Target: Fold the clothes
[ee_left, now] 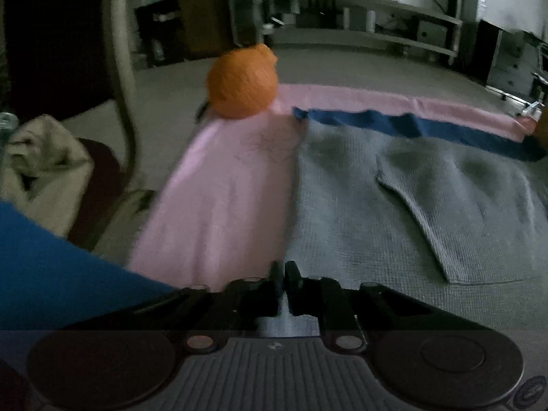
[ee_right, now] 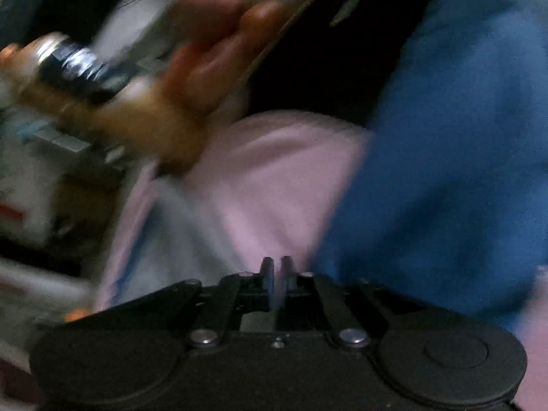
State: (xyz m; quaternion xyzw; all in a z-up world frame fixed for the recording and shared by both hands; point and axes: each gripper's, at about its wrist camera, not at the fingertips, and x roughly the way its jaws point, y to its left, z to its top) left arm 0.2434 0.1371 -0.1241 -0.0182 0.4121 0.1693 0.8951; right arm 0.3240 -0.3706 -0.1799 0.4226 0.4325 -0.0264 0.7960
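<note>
At the near edge, the left tool (ee_left: 283, 267) is seen nearly clenched on the hem of a grey waffle-knit garment (ee_left: 394, 205), a sliver of cloth caught between its jaws. The right tool (ee_right: 276, 263), blurred, is likewise drawn almost together over a pale grey edge; whether cloth is pinched cannot be told. A fold is judged to be starting: both near corners must be lifted and carried toward the far side. The knit, with its dark blue waistband (ee_left: 411, 126), is spread on a smooth pink sheet (ee_left: 222, 188). Beyond, a dimpled orange ball (ee_left: 243, 82) rests.
</note>
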